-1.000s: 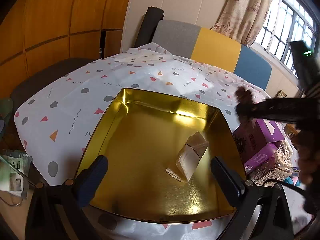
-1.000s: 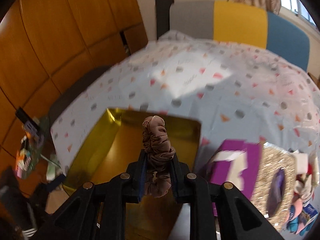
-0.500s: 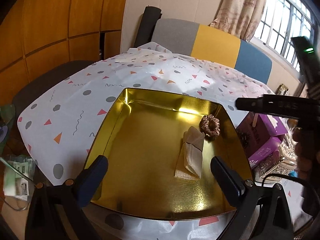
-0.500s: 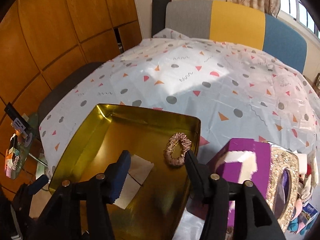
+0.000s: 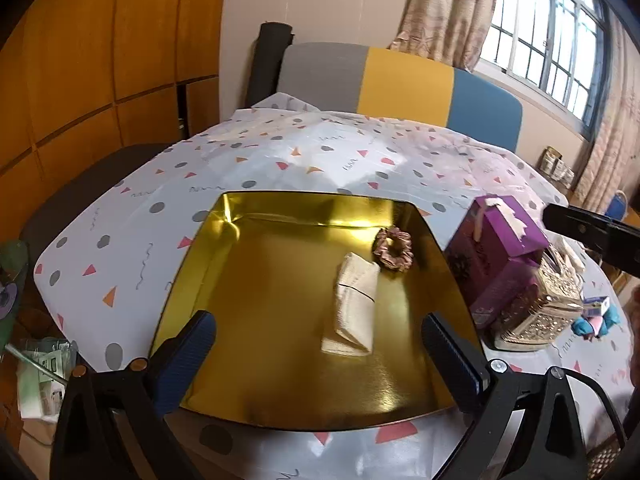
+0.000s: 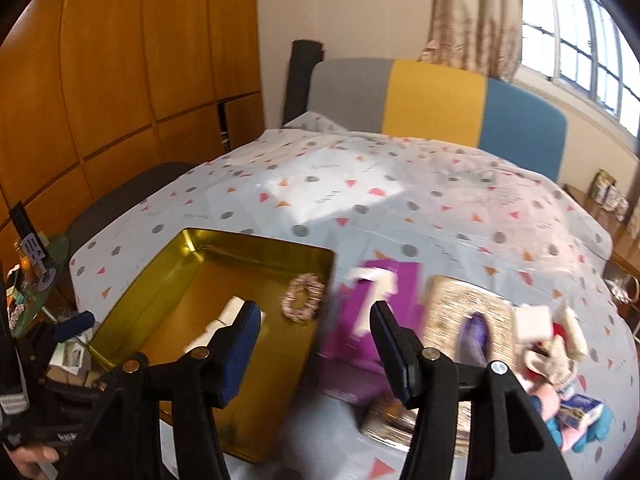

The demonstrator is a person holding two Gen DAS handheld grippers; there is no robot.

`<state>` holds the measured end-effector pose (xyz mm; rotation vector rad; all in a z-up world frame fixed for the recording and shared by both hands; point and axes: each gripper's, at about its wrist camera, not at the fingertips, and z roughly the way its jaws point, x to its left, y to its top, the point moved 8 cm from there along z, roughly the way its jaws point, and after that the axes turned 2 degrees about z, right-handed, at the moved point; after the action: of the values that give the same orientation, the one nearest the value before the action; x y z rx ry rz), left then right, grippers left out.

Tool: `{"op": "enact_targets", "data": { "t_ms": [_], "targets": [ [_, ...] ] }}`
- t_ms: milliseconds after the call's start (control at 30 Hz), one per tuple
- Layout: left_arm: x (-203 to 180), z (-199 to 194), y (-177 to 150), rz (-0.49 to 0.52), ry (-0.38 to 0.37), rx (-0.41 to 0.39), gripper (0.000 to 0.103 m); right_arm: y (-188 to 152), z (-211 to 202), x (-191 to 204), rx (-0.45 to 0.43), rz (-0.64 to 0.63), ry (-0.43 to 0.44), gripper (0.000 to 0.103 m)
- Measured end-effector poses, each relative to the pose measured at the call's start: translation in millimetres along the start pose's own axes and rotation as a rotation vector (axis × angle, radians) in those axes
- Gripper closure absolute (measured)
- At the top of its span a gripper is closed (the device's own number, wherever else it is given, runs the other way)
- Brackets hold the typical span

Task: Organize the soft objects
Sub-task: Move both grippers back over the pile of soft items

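Lying ahead and to the left of the right gripper [image 6: 316,344] is the gold tin [image 6: 256,244], which holds the folded cloth [image 5: 354,304] and, just beside its far end, the scrunchie [image 5: 393,249]; the remaining soft items [image 6: 560,360], blurred, probably small plush pieces, sit low to the right of that gripper, past the purple box [image 6: 376,320] and the glittery box [image 6: 452,308], so the right hand is the nearer; its jaws stand about half apart with nothing between them; the left gripper [image 5: 320,356] hovers over the tin's near edge, jaws wide and empty.
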<state>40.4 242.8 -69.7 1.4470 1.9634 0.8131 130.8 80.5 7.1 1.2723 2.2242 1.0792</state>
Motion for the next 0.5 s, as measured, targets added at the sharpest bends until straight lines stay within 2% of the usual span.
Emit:
{"op": "enact_targets", "data": {
  "t_ms": [233,500],
  "targets": [
    [-23,3,-6,0.044,-0.059,0.038,0.000,-27,-27,-70,-0.005,0.095,-0.106,0.045],
    [-49,-2,1,0.094,-0.100,0.024,0.000,-69,-58,-196,0.003,0.315,-0.308,0.045]
  ]
}}
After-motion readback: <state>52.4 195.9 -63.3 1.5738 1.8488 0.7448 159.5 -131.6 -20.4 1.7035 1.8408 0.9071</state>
